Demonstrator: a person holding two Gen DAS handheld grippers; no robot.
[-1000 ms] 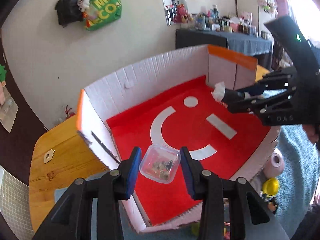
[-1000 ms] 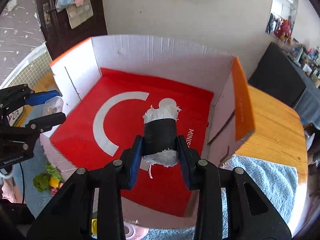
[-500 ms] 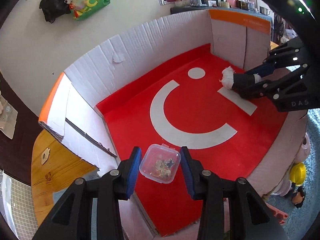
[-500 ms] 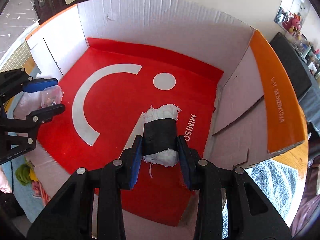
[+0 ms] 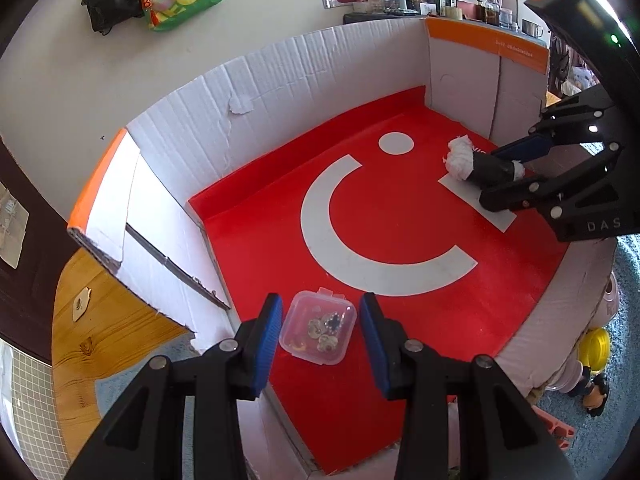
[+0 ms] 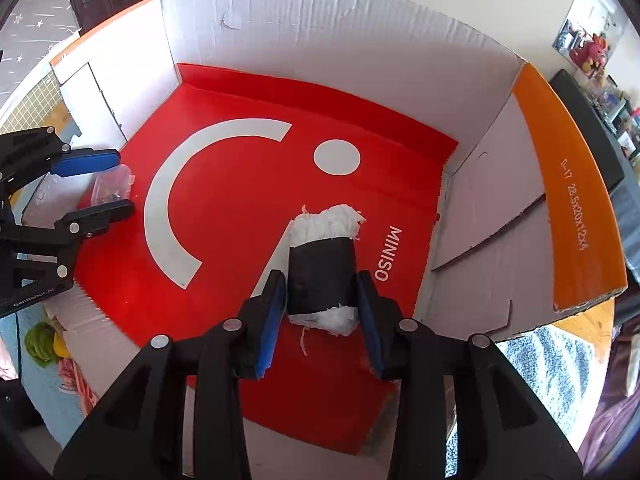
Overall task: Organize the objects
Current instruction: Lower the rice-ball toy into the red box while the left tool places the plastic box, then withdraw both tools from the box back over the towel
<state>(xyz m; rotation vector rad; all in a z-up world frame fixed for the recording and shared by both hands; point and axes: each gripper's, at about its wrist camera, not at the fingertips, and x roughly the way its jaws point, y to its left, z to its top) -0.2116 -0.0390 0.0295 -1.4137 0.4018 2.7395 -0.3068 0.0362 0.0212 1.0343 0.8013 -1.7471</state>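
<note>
Cardboard box (image 6: 360, 32) is sitting open, red liner (image 5: 400, 208) covering its floor. Right gripper (image 6: 322, 304) is reaching down near the right wall; its jaws have just been opening, and the black roll (image 6: 322, 276) is lying on the liner between them, pads just beside it. Left gripper (image 5: 320, 332) is straddling the small clear case (image 5: 318, 326) at the near-left corner, gaps showing either side.

left gripper (image 5: 320, 330): angled down, jaws slightly apart
right gripper (image 6: 322, 300): angled steeply down, jaws just opening
</note>
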